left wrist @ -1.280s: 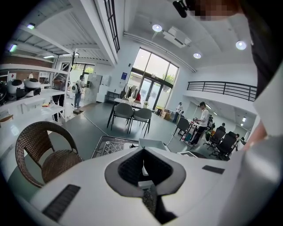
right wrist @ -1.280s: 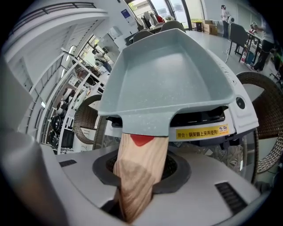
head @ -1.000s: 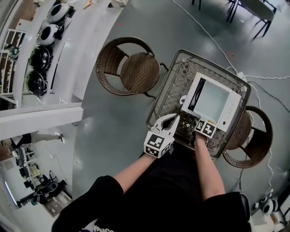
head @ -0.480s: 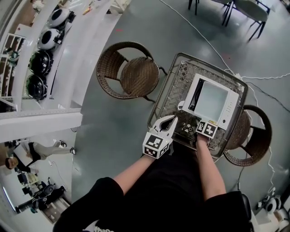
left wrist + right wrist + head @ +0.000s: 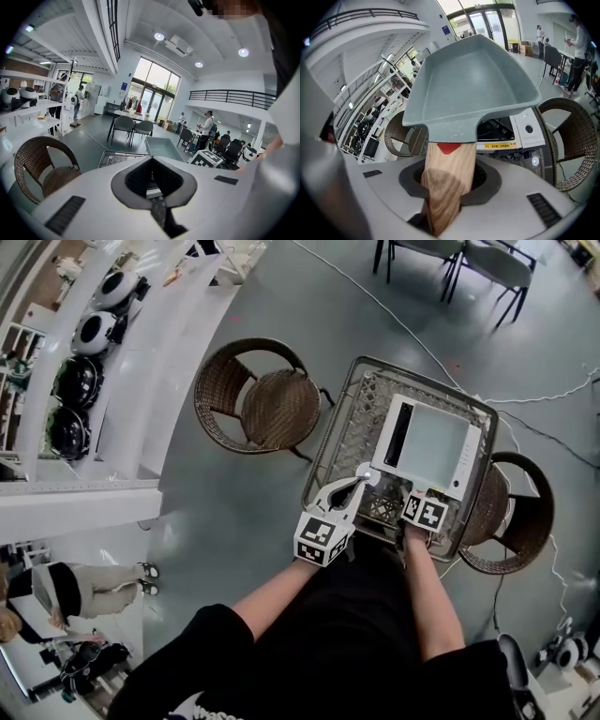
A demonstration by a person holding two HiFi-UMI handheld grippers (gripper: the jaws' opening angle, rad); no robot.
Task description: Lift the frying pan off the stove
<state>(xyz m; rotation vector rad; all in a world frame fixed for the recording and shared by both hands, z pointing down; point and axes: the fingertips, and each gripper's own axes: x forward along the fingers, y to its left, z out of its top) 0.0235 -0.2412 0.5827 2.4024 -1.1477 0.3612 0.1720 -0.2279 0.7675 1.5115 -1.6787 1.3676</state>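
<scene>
You're not getting any readable text here; the yellow sticker (image 5: 501, 146) on the stove (image 5: 529, 130) is showing print too tiny to read.

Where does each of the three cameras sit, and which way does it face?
Head view: on the person's head, facing steeply down at the table, stove and frying pan; forearms, left claw and right claw show.
Left gripper view: on the left claw, facing out across the hall; its shut jaws show.
Right gripper view: on the right claw, facing down along the wooden handle it grips.
Shared: all show the frying pan.
</scene>
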